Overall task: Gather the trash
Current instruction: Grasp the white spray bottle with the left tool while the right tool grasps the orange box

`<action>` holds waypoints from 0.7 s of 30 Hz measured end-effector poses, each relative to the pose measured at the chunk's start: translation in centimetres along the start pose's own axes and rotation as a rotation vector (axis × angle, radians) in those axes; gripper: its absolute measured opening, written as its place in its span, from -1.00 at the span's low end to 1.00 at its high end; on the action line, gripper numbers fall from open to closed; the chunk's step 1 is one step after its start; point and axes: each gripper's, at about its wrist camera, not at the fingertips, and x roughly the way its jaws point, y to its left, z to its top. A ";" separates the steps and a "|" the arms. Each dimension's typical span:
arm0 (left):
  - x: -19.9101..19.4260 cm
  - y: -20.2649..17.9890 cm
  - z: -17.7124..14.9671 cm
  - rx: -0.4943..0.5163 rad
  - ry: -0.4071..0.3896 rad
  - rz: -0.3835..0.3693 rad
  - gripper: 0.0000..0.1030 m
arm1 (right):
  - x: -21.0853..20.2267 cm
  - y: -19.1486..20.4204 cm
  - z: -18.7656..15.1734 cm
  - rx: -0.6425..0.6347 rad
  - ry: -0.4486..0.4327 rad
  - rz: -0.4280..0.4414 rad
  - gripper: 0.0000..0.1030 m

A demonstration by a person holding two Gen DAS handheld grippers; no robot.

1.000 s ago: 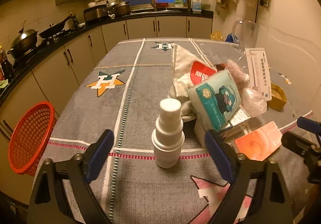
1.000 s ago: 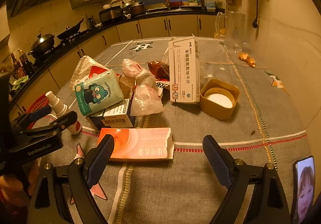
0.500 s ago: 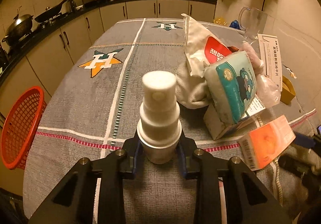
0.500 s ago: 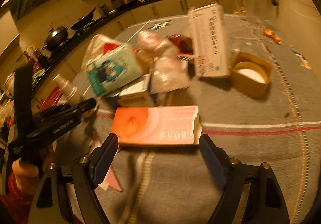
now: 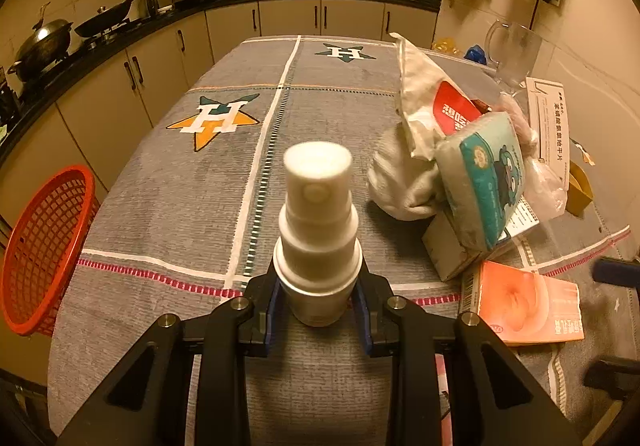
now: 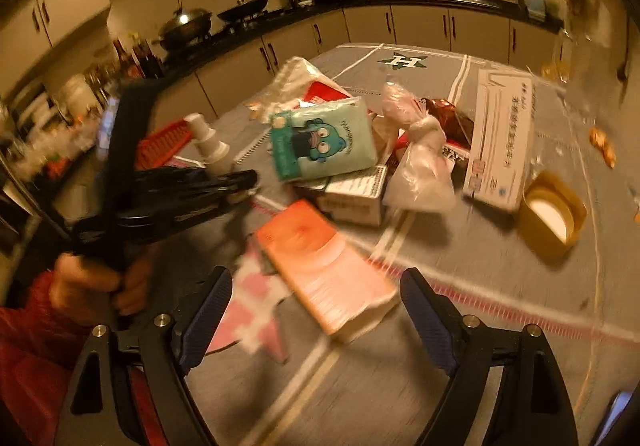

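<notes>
On the table, left claw (image 5: 319,296) clamps the spray bottle (image 5: 318,230); right claw (image 6: 316,322) gapes wide.

We see a white spray bottle (image 5: 318,230) on a grey tablecloth (image 5: 160,206) with white lines, red-dashed stripes and orange-and-teal stars. We note an orange-pink box (image 5: 528,302), a teal packet (image 6: 322,142) printed with a cartoon bear, and a red mesh basket (image 5: 44,246).
</notes>
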 end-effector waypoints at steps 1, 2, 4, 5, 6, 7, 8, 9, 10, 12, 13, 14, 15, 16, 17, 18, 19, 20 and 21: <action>0.0 0.1 0.0 0.000 0.000 0.000 -0.44 | 0.6 0.0 0.3 -0.019 0.022 0.006 0.73; 0.0 0.1 0.0 0.000 0.000 0.000 -0.44 | 1.5 0.1 0.5 -0.045 0.036 0.002 0.73; 0.0 0.2 0.0 -0.001 0.000 0.001 -0.44 | 2.7 0.1 0.8 -0.072 0.072 -0.003 0.70; -0.1 0.2 0.0 -0.002 0.000 -0.001 -0.44 | 3.3 0.2 0.9 -0.081 0.080 -0.008 0.65; -0.1 0.3 0.0 -0.004 -0.001 -0.004 -0.44 | 3.5 0.1 0.9 -0.085 0.082 -0.016 0.51; -0.1 0.4 -0.1 -0.004 -0.001 -0.006 -0.44 | 3.9 0.1 0.9 -0.086 0.092 -0.024 0.42; -0.2 0.5 -0.1 -0.005 -0.001 -0.007 -0.44 | 4.1 0.2 0.9 -0.088 0.098 -0.025 0.41; -0.2 0.5 -0.1 -0.006 -0.001 -0.010 -0.44 | 4.1 0.4 0.8 -0.091 0.092 -0.026 0.33; -0.2 0.6 -0.1 -0.006 -0.002 -0.013 -0.44 | 4.1 0.6 0.7 -0.093 0.093 -0.022 0.26; -0.2 0.6 -0.1 -0.005 -0.005 -0.012 -0.44 | 4.1 1.1 0.3 -0.108 0.097 -0.033 0.20; -0.3 0.6 -0.1 -0.004 -0.007 -0.013 -0.44 | 4.0 1.3 0.2 -0.115 0.096 -0.044 0.18; -0.3 0.5 -0.1 -0.003 -0.009 -0.013 -0.44 | 3.5 1.2 -0.1 -0.118 0.096 -0.050 0.17; -0.4 0.5 -0.2 -0.002 -0.010 -0.012 -0.44 | 3.6 1.4 -0.1 -0.120 0.094 -0.061 0.17; -0.4 0.4 -0.2 -0.001 -0.009 -0.011 -0.44 | 3.7 1.3 0.0 -0.119 0.089 -0.067 0.17; -0.4 0.4 -0.2 -0.001 -0.008 -0.012 -0.44 | 3.7 1.2 0.2 -0.112 0.087 -0.064 0.19; -0.4 0.4 -0.3 0.000 -0.006 -0.012 -0.44 | 3.9 1.0 0.4 -0.100 0.094 -0.059 0.20; -0.4 0.4 -0.3 0.001 -0.006 -0.011 -0.44 | 4.2 0.9 0.5 -0.097 0.101 -0.060 0.21; -0.5 0.4 -0.3 0.002 -0.007 -0.009 -0.44 | 4.4 0.9 0.6 -0.106 0.096 -0.067 0.21; -0.5 0.4 -0.3 0.003 -0.008 -0.008 -0.44 | 4.5 0.9 0.7 -0.108 0.094 -0.071 0.20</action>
